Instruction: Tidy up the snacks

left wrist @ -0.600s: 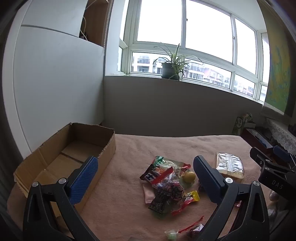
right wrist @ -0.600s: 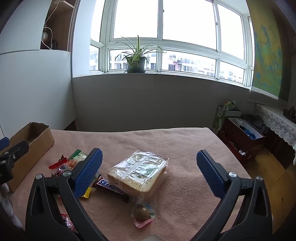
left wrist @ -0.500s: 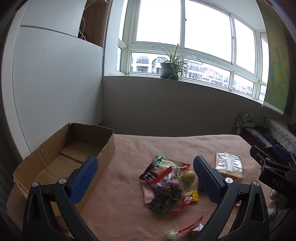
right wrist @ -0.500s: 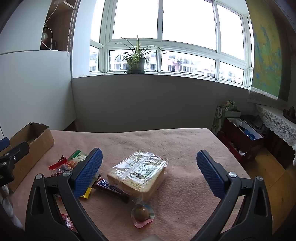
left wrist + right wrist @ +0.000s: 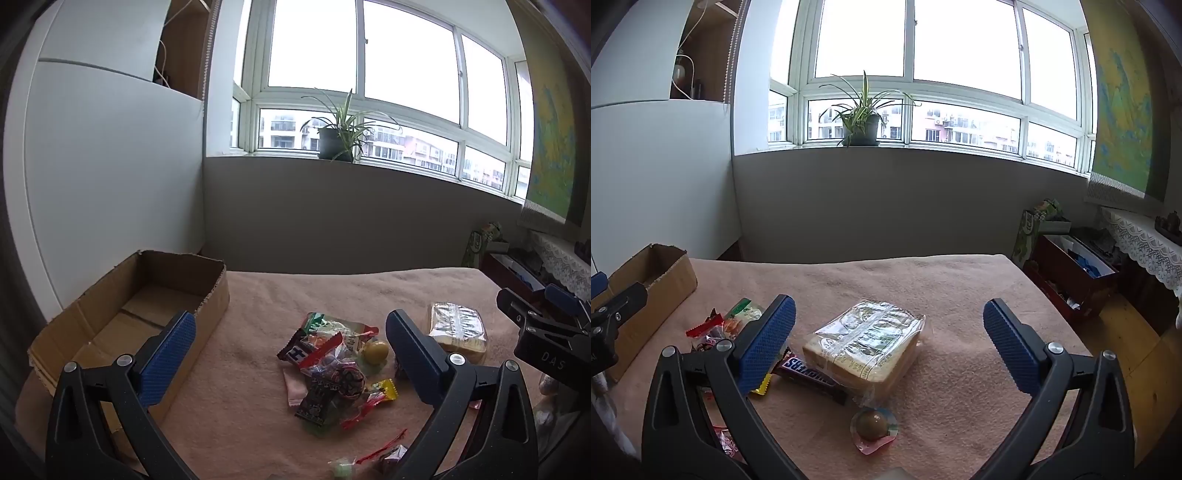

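Apparently the sorting has not begun: the cardboard box [image 5: 122,314] at the far left of the surface [image 5: 258,295] looks empty, and every snack lies out on the pink cloth. Both tools hang above the spread with their blue pads set wide and nothing between them, the left tool [image 5: 288,354] over the near left and the right tool [image 5: 886,347] over the right. The heap of small wrapped snacks [image 5: 332,365] lies between the left tool's pads, somewhat toward its right pad, with the box just beyond its left pad. The bagged bread loaf [image 5: 864,343] sits squarely between the right tool's pads and a little beyond them, with the Snickers bar [image 5: 809,373] touching its left side beside the left pad, and a round brown sweet in a clear wrapper [image 5: 873,424] nearer than both. The next move, I judge, is a first pick (the loaf looks the easiest target): lower the right tool, straddle its sides, close gently because bread squashes, then carry it left to the box.
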### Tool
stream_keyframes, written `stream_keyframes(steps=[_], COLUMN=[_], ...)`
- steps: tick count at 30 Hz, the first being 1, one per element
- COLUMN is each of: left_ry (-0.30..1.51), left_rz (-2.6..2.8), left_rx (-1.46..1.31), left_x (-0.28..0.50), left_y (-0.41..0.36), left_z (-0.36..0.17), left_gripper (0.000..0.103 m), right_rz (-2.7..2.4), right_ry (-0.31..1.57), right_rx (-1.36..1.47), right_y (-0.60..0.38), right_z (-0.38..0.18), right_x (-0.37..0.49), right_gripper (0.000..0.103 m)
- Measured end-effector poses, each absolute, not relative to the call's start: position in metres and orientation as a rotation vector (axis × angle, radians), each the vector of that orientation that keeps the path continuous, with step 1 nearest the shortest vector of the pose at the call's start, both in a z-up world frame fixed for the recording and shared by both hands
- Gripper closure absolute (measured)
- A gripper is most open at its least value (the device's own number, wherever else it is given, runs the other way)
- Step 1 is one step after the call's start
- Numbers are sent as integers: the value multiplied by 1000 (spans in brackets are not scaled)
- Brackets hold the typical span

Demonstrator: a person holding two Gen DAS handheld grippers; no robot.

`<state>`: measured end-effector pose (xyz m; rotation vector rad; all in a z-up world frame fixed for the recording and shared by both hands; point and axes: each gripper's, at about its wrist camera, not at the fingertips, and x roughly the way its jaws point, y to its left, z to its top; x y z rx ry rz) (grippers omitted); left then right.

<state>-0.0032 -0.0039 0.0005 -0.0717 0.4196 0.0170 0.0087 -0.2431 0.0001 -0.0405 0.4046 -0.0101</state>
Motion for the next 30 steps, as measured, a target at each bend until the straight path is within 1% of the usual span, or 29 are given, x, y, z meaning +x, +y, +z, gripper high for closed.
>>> stream_keyframes(steps=[30], left_ry=[411], left_rz=[10], left_rx=[-51], left_x=[-3], left_y=[-7], left_z=[-1], left_gripper=[1], right_rz=[-11], right_ry=[405], right_rx=[-42], right_y=[-244], right_z=[-1], right_x=[9], right_gripper=[0])
